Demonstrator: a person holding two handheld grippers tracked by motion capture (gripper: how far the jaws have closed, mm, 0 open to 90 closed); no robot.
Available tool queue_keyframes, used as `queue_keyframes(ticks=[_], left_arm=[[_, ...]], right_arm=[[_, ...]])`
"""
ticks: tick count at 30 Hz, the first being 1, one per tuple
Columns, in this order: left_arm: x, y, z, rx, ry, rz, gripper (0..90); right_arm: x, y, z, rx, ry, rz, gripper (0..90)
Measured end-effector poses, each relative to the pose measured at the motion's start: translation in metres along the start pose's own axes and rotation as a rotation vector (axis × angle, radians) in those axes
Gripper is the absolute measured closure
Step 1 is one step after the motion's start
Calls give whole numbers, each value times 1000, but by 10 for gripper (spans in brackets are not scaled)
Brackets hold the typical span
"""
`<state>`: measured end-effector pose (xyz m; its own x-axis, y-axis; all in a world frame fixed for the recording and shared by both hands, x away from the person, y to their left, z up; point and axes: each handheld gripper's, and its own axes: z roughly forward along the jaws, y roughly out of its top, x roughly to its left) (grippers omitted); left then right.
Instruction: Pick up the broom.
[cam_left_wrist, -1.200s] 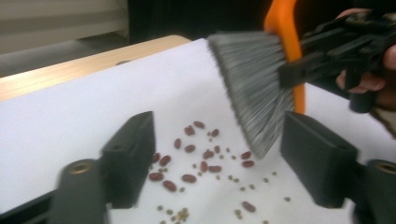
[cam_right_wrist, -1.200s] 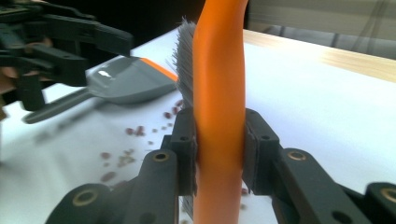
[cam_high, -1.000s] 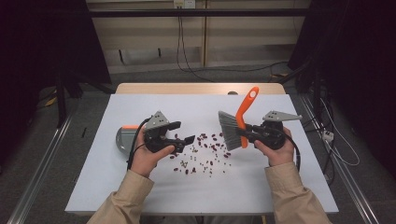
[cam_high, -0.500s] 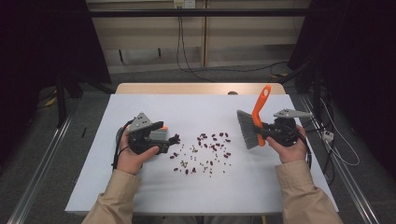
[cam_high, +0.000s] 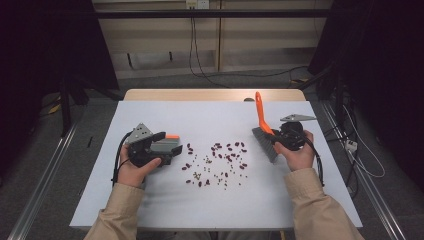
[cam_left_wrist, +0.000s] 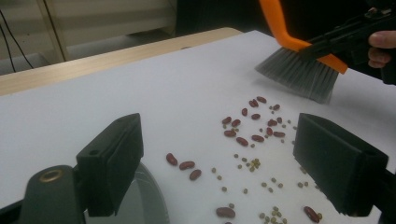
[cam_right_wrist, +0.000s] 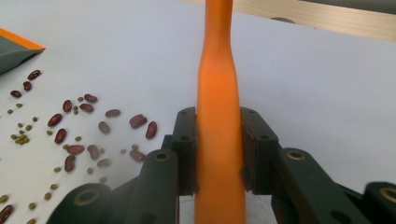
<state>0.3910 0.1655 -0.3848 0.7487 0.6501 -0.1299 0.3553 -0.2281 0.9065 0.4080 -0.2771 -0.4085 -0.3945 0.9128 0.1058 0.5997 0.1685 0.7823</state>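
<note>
I have pulled both hands apart: my right tongs (cam_high: 280, 137), closed on the orange brush (cam_high: 262, 127), now sit right of the beans (cam_high: 217, 162), while my left tongs (cam_high: 167, 150) bring the dustpan (cam_high: 165, 145) to their left with jaws wide in their own view, so sweeping can start.

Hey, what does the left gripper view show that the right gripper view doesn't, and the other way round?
Left gripper view: the brush's grey bristles, beyond the spill. Right gripper view: a close look at the right gripper shut on the orange handle, one jaw on each side. Both: the white table scattered with red beans and small green beans.
</note>
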Motion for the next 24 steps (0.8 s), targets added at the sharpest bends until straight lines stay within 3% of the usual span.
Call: queue_keyframes(ticks=[5,10,15,18,20,22,24], left_arm=[[1,-1,0,8,-1,4,154],[2,-3,1,12,6,-1,152],[3,-4,-2,13,12,4,151],[3,-5,-3,13,19,1,148],[4,-6,-5,16,23,2,148],[5,-7,-7,15,25,0,148],[5,-8,-9,15,29,-2,146]], right_arm=[[4,-2,15,-7,3,-7,684],[9,-1,15,-29,27,-27,669],[11,-5,13,2,44,-33,603],[14,-6,11,26,13,-59,593],[15,-6,8,34,-15,-72,631],[16,-6,6,64,-63,-120,659],[16,-8,5,89,-74,-124,691]])
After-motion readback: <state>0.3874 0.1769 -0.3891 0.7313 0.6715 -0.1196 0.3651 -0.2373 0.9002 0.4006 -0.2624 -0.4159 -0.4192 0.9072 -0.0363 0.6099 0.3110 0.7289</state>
